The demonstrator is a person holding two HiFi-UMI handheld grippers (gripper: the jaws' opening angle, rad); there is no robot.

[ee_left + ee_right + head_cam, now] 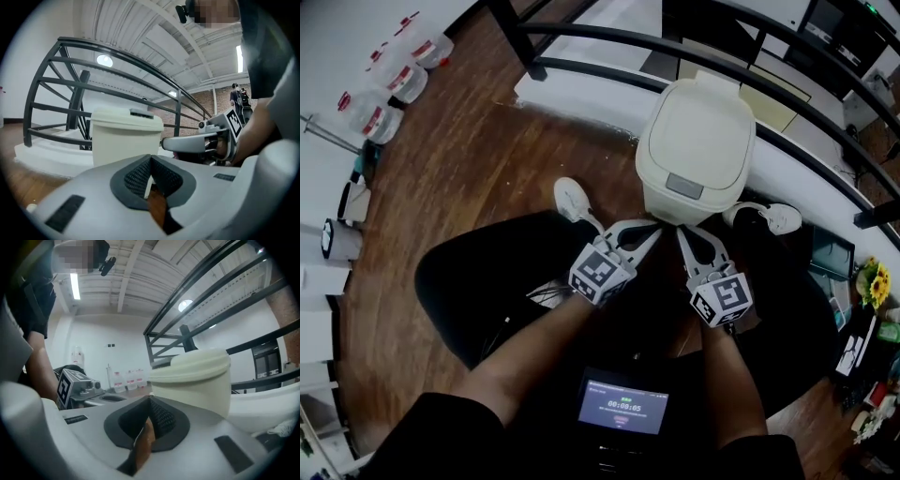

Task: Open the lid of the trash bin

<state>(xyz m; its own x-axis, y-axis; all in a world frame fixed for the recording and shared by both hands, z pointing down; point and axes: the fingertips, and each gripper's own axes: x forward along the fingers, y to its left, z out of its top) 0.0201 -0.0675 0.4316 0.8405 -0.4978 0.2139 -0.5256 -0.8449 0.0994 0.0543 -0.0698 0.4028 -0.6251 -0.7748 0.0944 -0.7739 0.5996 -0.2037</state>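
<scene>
A cream trash bin [694, 141] stands on the wood floor with its domed lid down and a grey push tab [684, 185] on the near edge. My left gripper [653, 229] and right gripper [681, 232] point at the bin's near side, just short of it, tips close together. Both are shut with nothing between the pads. The left gripper view has my left gripper [150, 160] low in front of the bin [124, 138], with the right gripper [206, 140] alongside. From my right gripper [150, 400], the bin [197, 380] looms close at right.
A black metal railing [694, 42] on a white plinth [581, 94] curves behind the bin. White shoes [572, 199] [780, 218] flank the grippers. Plastic bottles [389, 89] line the wall at top left. A lit screen [623, 406] sits at my chest.
</scene>
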